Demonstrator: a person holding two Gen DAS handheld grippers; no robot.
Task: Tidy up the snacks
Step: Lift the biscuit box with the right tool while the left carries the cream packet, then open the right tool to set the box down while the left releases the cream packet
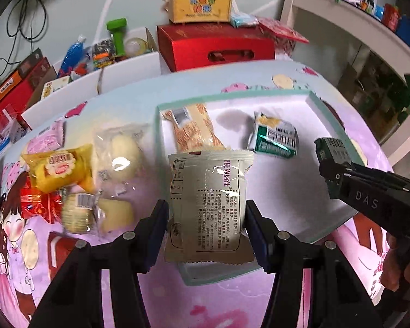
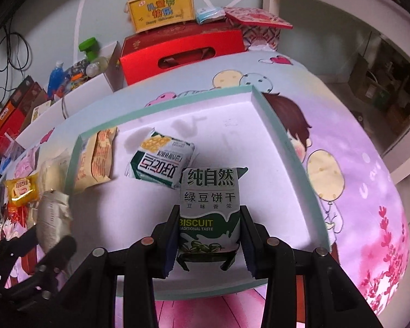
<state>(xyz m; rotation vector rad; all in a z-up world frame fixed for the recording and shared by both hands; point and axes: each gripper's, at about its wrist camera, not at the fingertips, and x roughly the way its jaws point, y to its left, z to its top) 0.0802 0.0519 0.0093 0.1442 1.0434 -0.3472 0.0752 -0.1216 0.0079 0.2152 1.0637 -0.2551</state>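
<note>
Over the near rim of the tray, my left gripper has its jaws closed on the grey snack pouch, pads biting the two long side edges around mid-body. Long axis of the pouch runs 12 to 6 in the left wrist view, print side facing the camera, crimped ends at top and bottom. My right gripper is clamped the same way on the green-bean biscuit pack, hanging over the tray floor, its long axis also 12 to 6, the label reading upright to the camera. Already lying in the tray: an orange-striped pack at 10 o'clock and a green-and-white pack at 11, just beyond the biscuit pack. Loose snacks sit on the tablecloth well apart to 9 o'clock, including a yellow packet and a clear-wrapped bun. Handling guess: both held packs are light, air-puffed film, slick and crinkly, contents brittle. Squeeze on the sealed side margins, not the belly, or the biscuits crack. Film may slip if grip is loose.
</note>
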